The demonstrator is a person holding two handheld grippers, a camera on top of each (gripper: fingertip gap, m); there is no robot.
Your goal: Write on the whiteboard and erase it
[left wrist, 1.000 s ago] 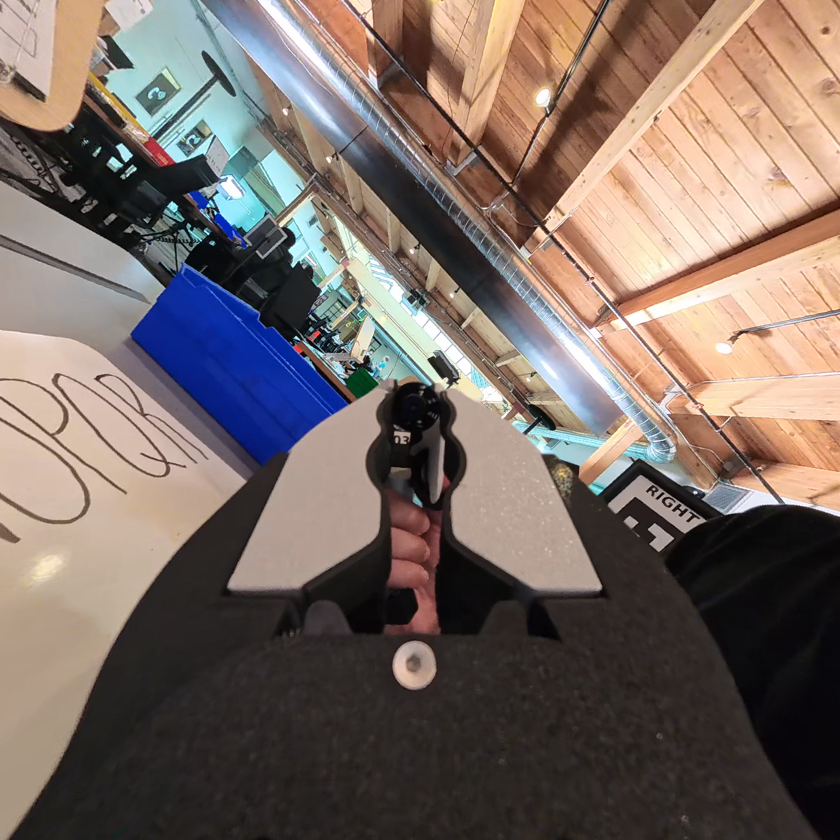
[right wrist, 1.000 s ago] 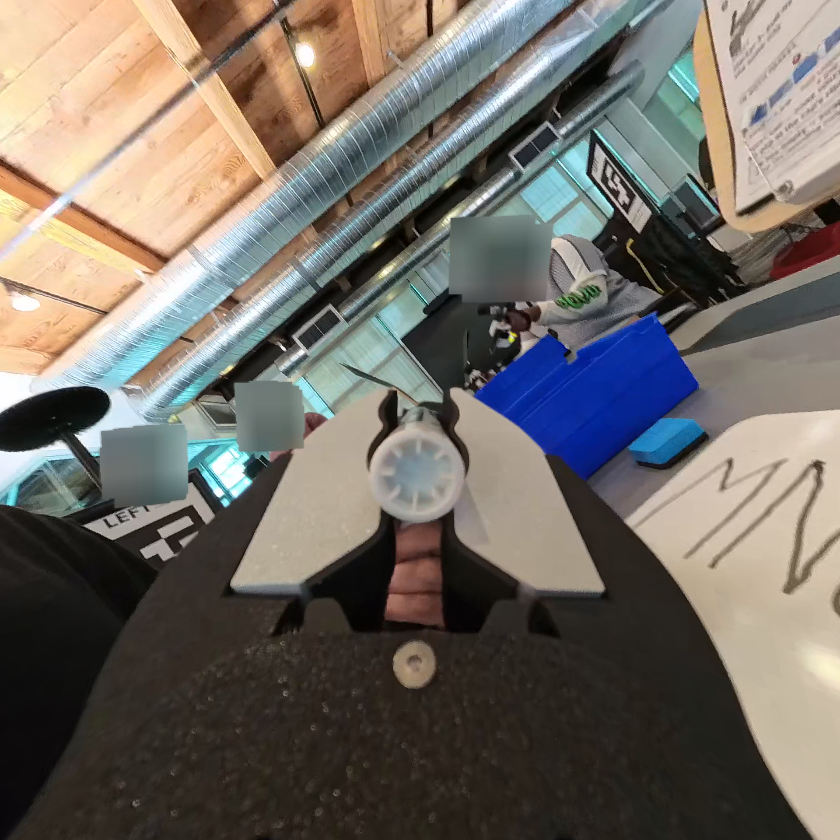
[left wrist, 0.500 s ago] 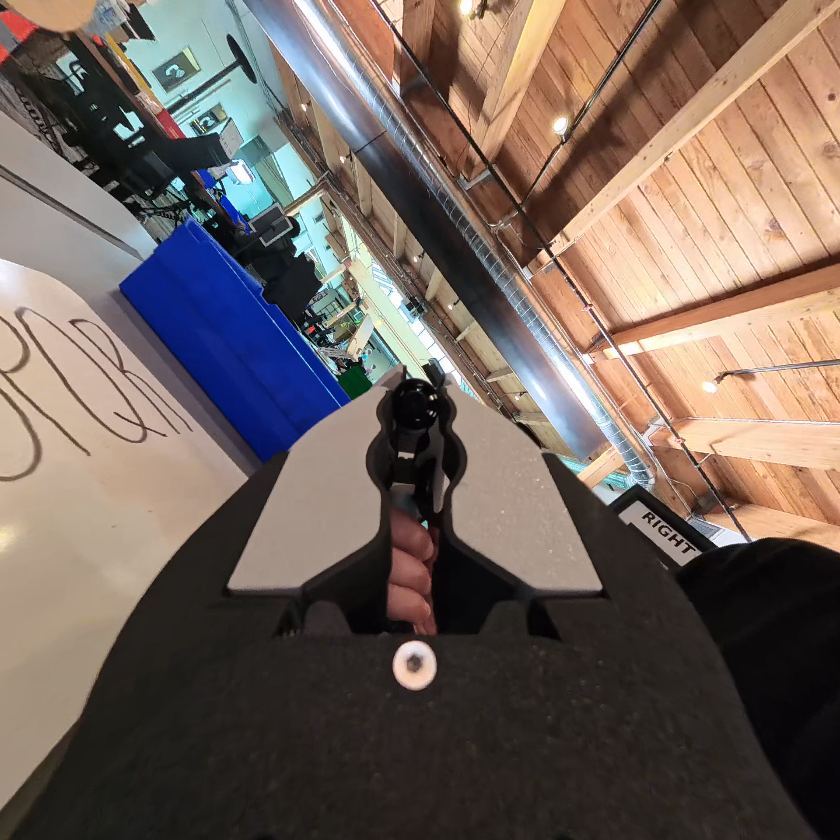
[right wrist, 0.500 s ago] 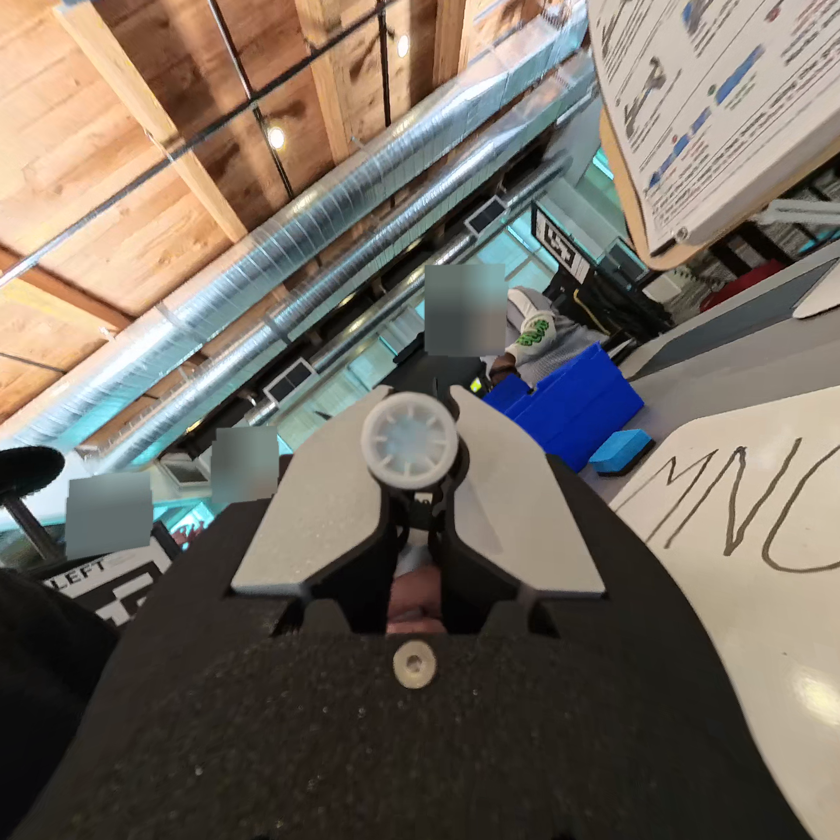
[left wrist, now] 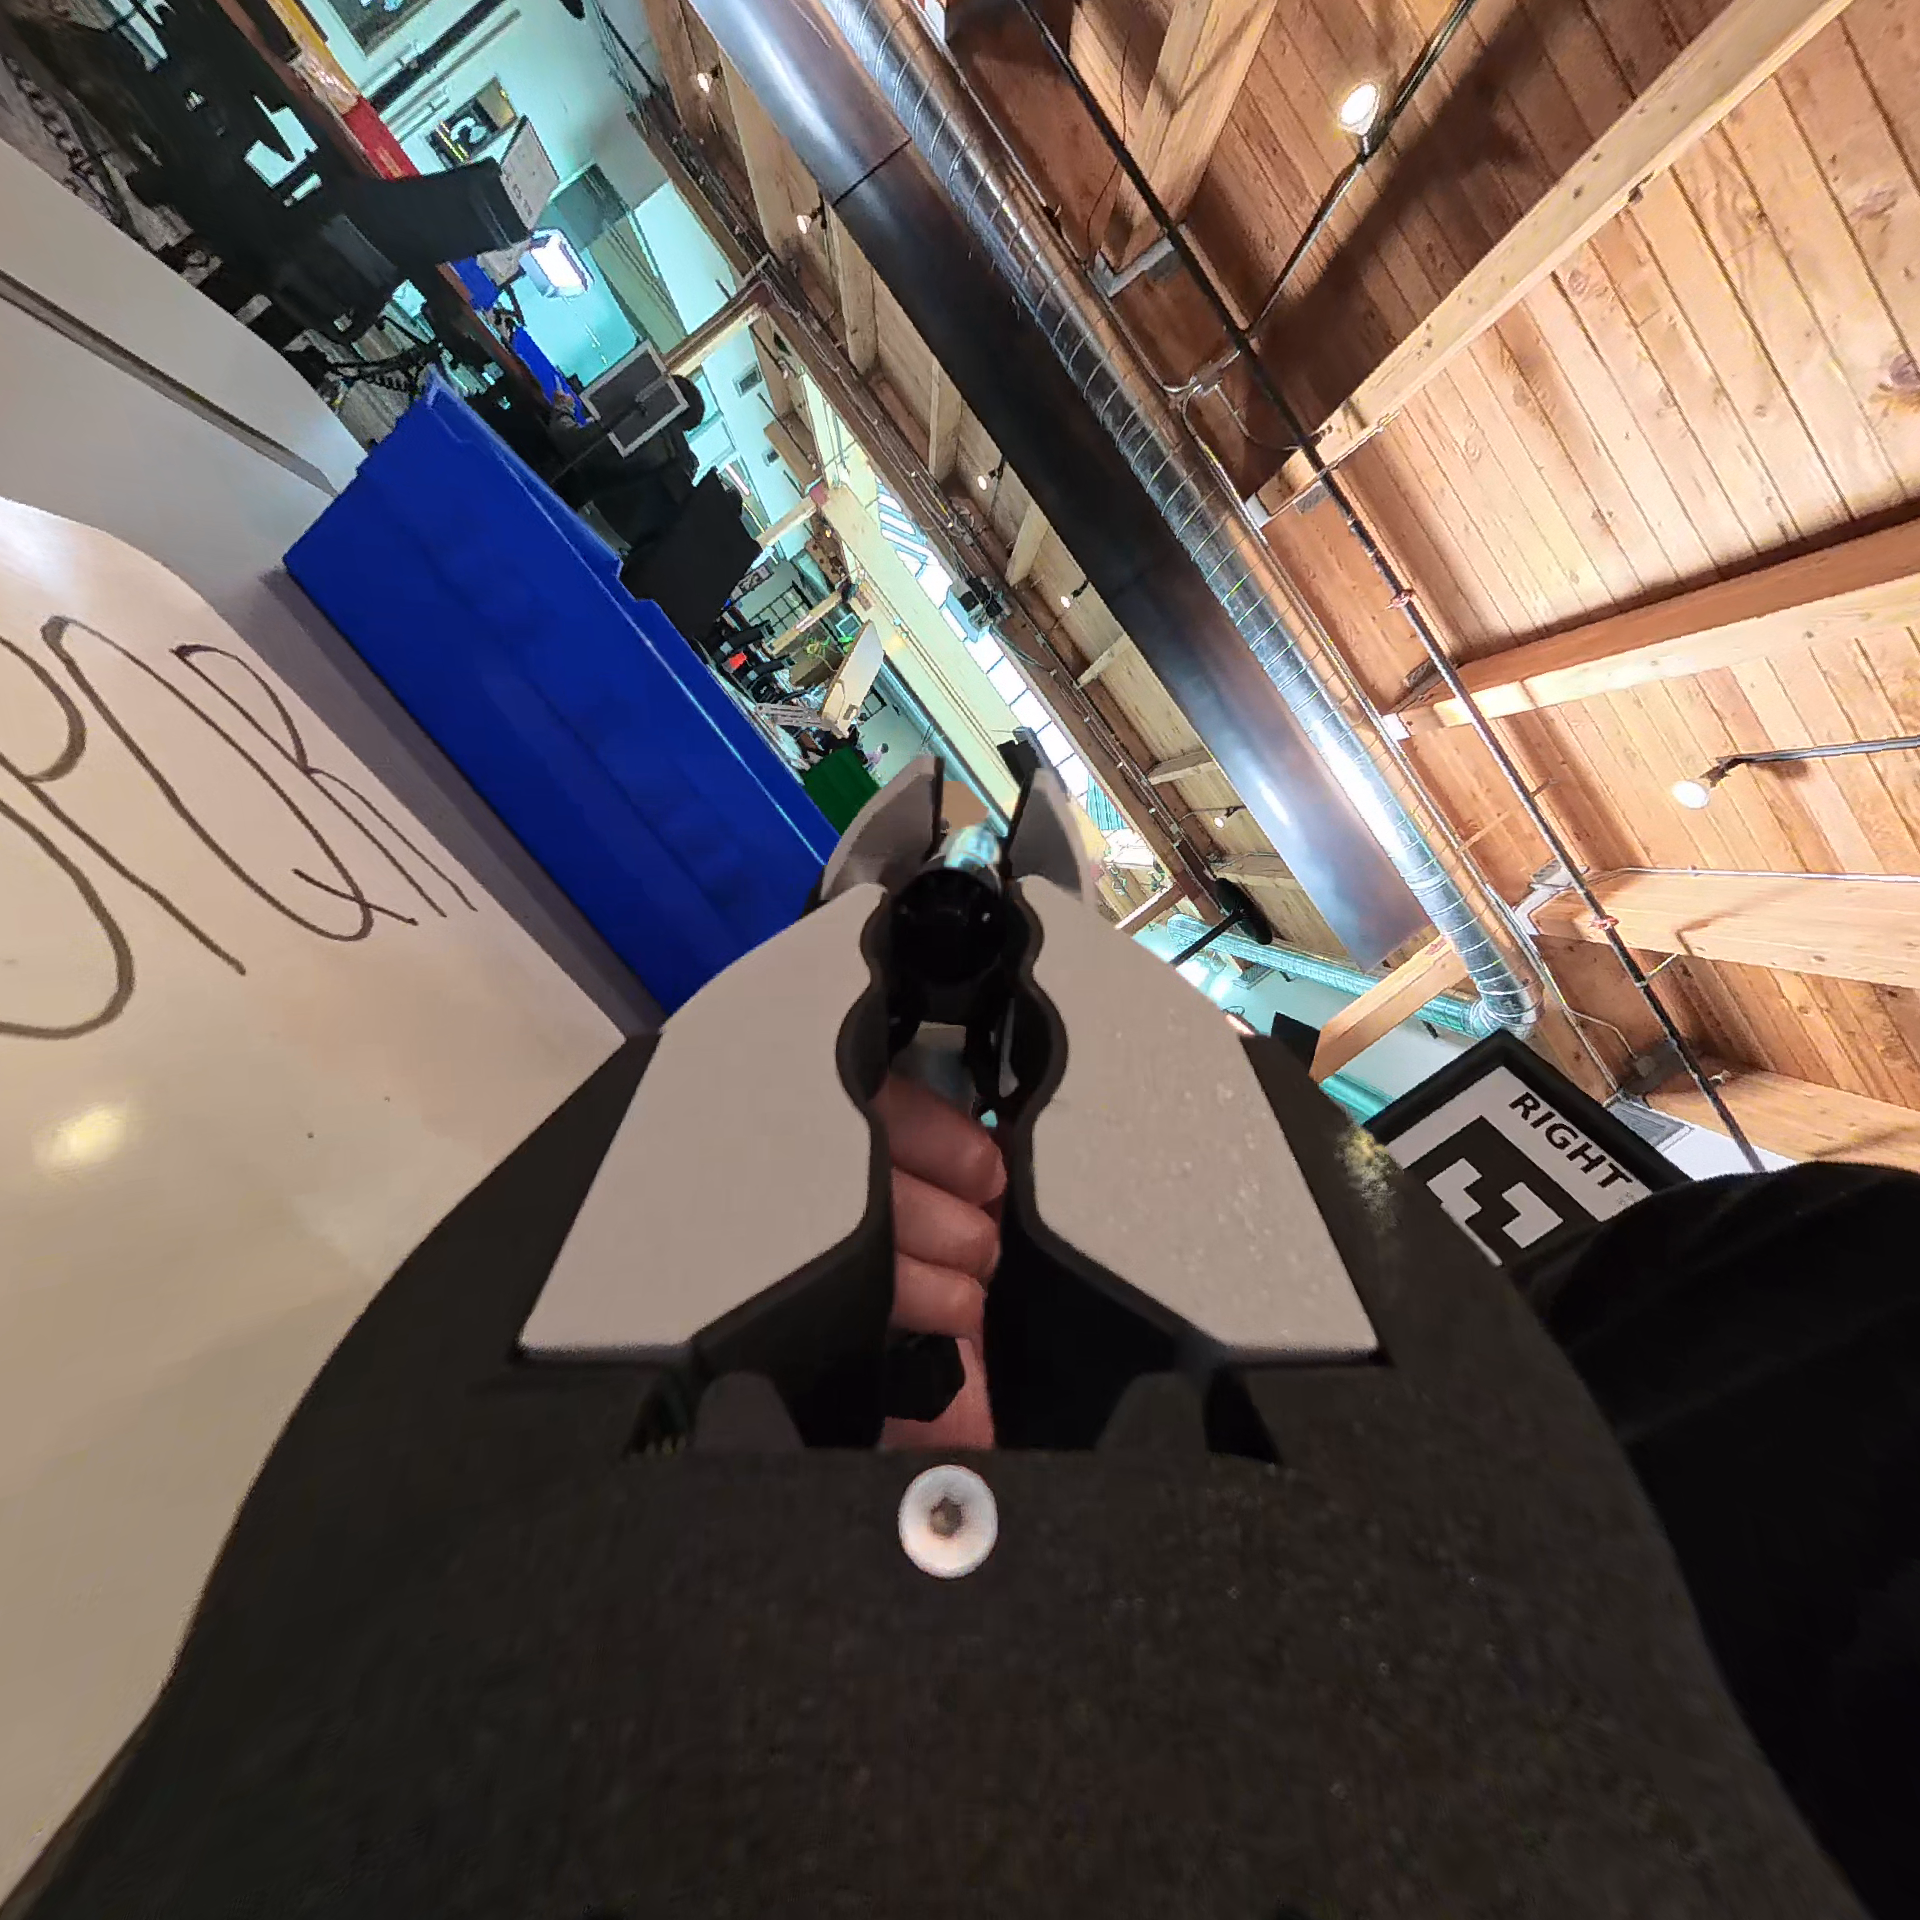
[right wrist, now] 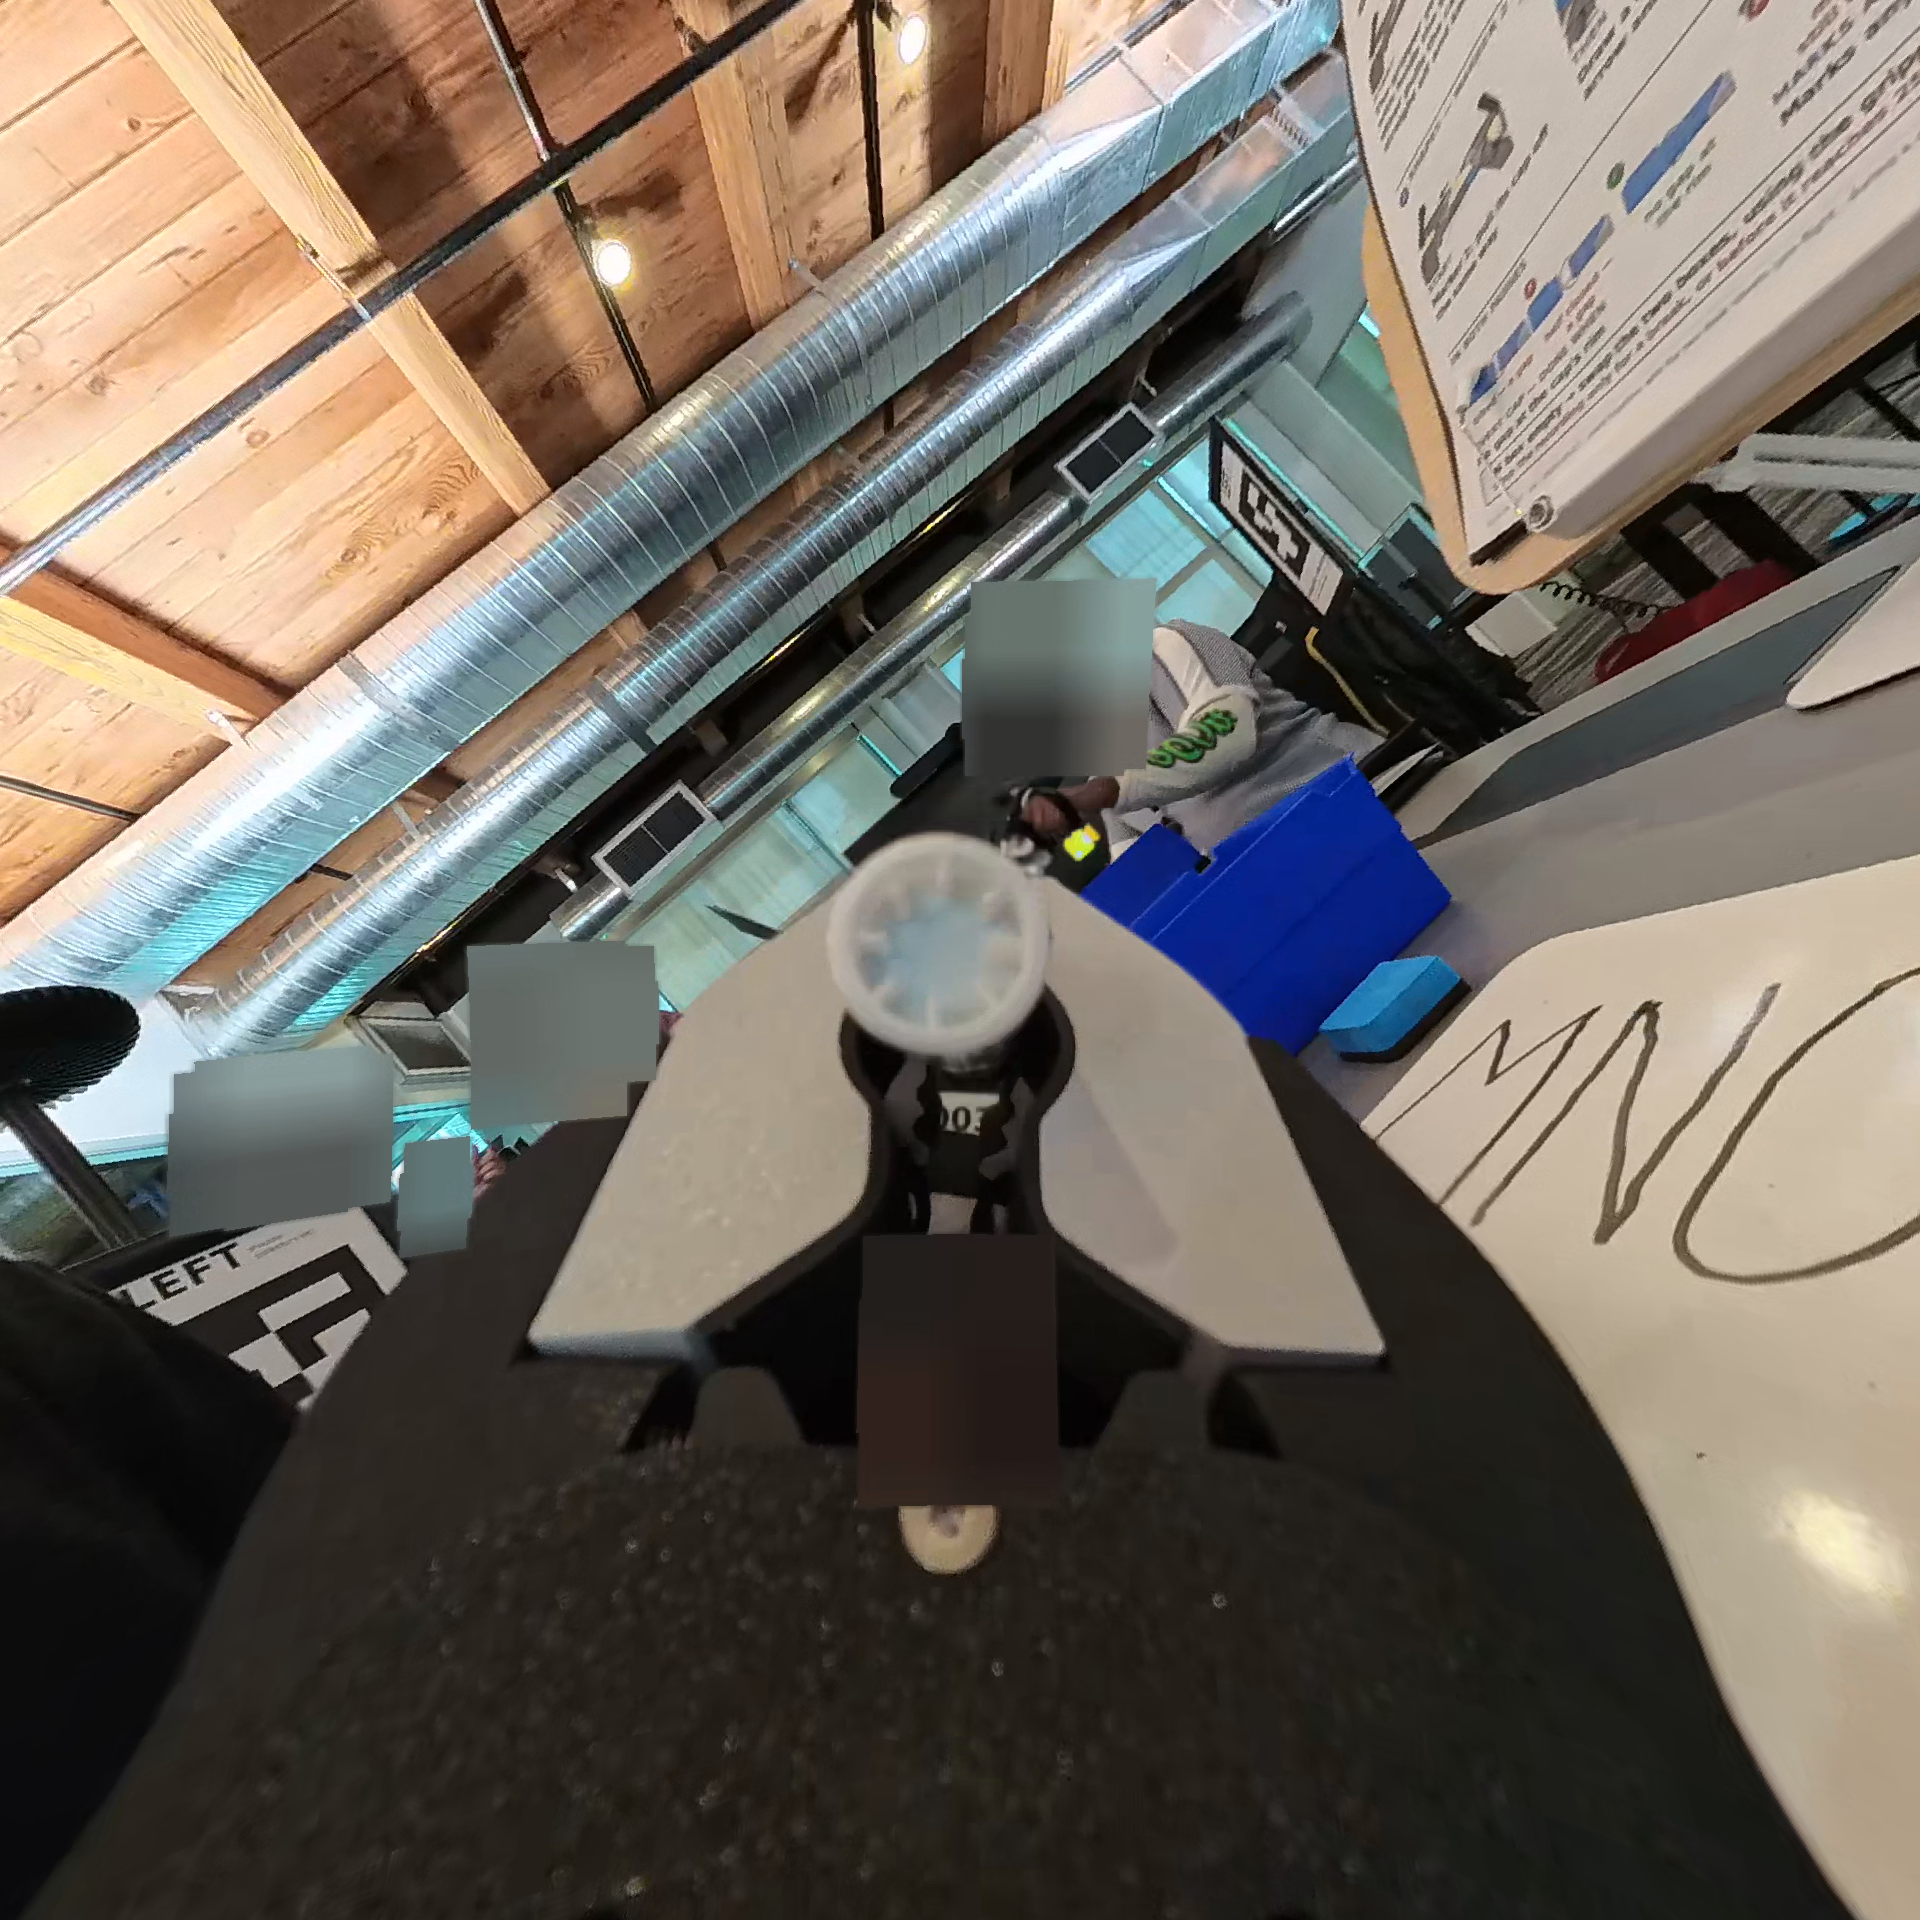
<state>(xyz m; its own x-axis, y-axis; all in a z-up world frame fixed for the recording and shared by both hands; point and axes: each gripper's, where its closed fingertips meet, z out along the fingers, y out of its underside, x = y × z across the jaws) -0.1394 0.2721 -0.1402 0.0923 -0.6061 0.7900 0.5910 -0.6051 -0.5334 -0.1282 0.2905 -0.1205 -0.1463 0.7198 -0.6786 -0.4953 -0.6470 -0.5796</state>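
Note:
My left gripper [left wrist: 951, 940] is shut on the black cap end of the marker [left wrist: 948, 935], seen end-on. Just beyond it the pale marker barrel [left wrist: 971, 847] sits between the other gripper's fingertips [left wrist: 883, 831]. My right gripper [right wrist: 956, 1049] is shut on the marker; its round white rear end [right wrist: 938, 971] faces the camera, above a black labelled part [right wrist: 961, 1117]. I cannot tell whether cap and barrel are joined. The whiteboard [left wrist: 208, 1091] lies at the left with black writing, and at the right in the right wrist view [right wrist: 1714, 1455].
A blue eraser [right wrist: 1392, 1008] lies by the whiteboard's far corner, next to a blue bin [right wrist: 1278, 914], which also shows in the left wrist view [left wrist: 561, 748]. A person [right wrist: 1216, 748] sits behind it. A clipboard with paper [right wrist: 1662, 260] hangs at top right. Wooden ceiling overhead.
The marker's white end has risen out of the right gripper's notch, baring the black labelled part beneath. The right gripper's fingertips now show beyond the black cap. Both views have tilted slightly.

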